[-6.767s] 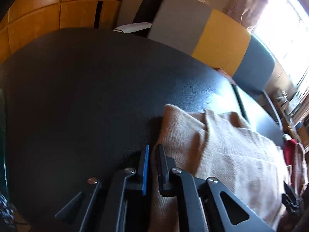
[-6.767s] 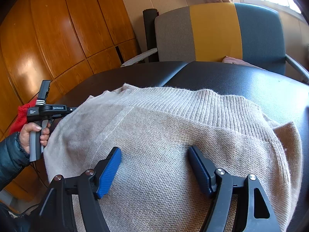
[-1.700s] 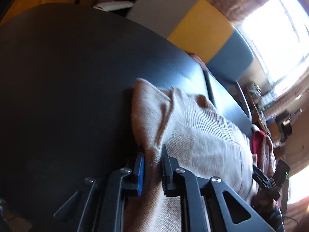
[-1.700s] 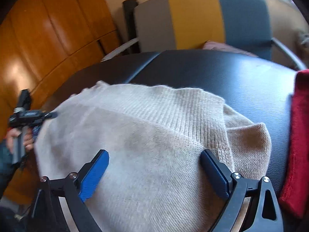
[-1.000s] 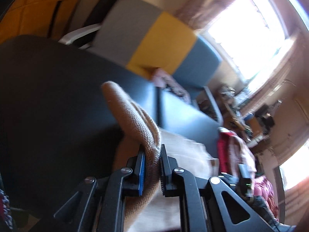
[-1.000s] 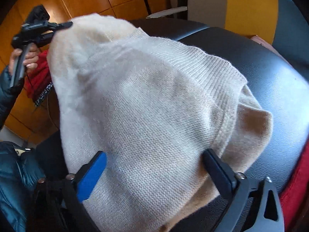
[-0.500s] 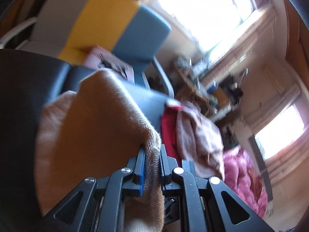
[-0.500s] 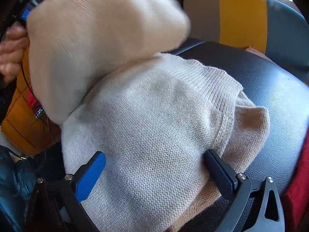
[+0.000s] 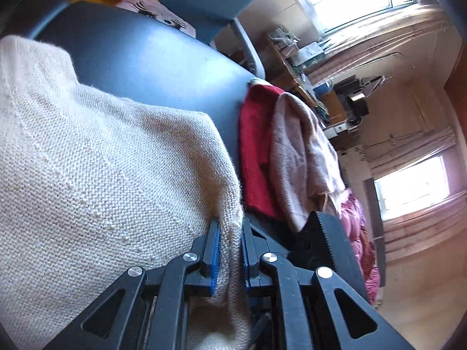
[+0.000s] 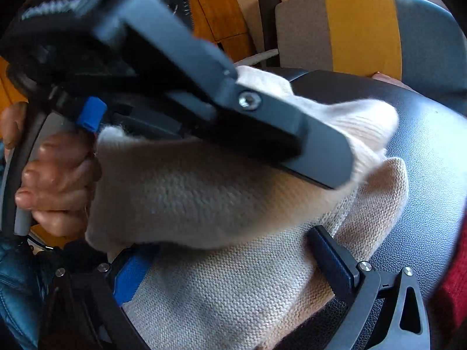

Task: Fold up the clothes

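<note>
The dark table (image 9: 140, 58) carries everything I am working on. A chair with grey, yellow and blue panels (image 10: 362, 29) stands behind its far edge, and wooden wall panelling (image 10: 221, 5) fills the left of my right wrist view.

The beige knit sweater (image 9: 96, 151) covers most of the near table. A red garment (image 9: 254, 145) lies beside it to the right, with a pinkish one (image 9: 300, 151) draped against that. Neither touches the sweater as far as I can tell.

My left gripper (image 9: 229, 250) is pinching a doubled edge of the sweater; the jaws are nearly together, knit filling the narrow gap. In the right wrist view it is blurred, crossing above the body of the sweater with the held flap hanging beneath. My left hand (image 10: 55, 175) shows on its handle.

My right gripper (image 10: 230, 259) is spread wide, one finger on each side of the sweater's lower portion, its fingers resting on or just over the knit; I cannot tell which. It grips nothing.

Risks, in my judgement:
- The right gripper holds nothing, so the lower layer may drag and the fold crease crookedly.
- The pinch is on a thin edge; loose knit could slip out.
- Carrying the flap too far right could land it on the red garment.
</note>
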